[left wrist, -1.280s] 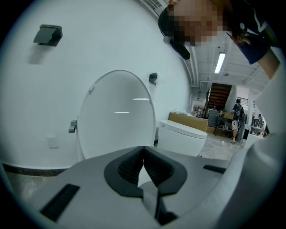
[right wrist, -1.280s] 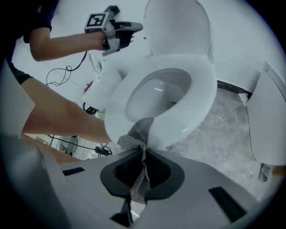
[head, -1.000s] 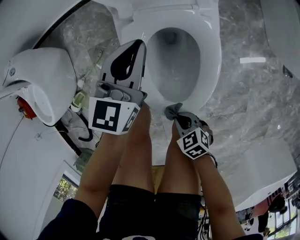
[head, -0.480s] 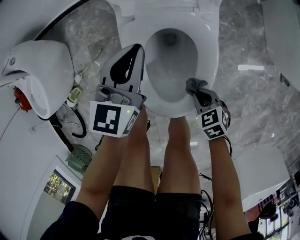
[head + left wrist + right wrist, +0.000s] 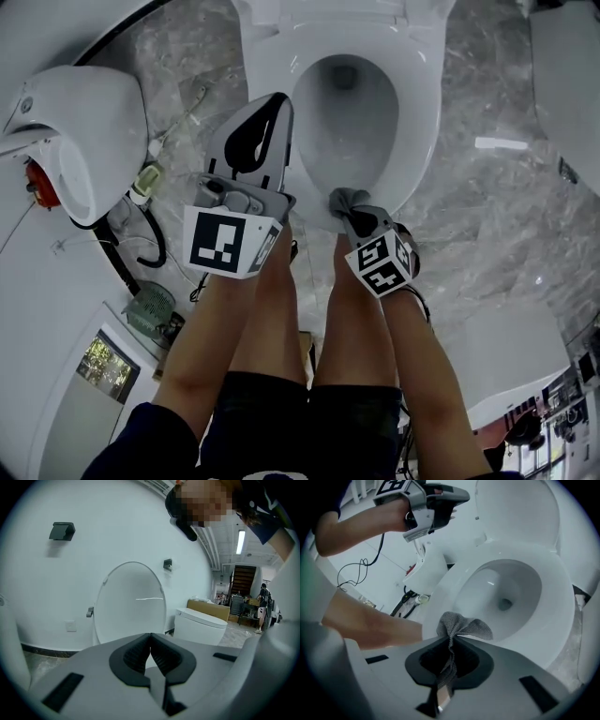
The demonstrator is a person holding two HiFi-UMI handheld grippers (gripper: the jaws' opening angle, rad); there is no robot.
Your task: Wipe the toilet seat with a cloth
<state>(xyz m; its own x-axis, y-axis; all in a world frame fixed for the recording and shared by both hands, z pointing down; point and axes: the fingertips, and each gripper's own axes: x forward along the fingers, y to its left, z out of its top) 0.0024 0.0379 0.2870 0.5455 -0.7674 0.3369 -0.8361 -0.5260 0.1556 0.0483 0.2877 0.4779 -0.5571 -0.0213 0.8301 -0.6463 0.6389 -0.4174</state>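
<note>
Right gripper (image 5: 451, 641) is clamped tight on the grey cloth (image 5: 461, 623), and the cloth sits right at the front edge of the toilet seat (image 5: 419, 122). Left gripper (image 5: 150, 639) is closed on nothing, held up beside the seat's left edge.

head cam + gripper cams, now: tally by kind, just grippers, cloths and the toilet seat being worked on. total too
Grippers: 2, the left gripper shut and empty, the right gripper shut on the cloth
Cloths: 1, a grey woven cloth
Toilet seats: 1, a white toilet seat
Total: 4
</note>
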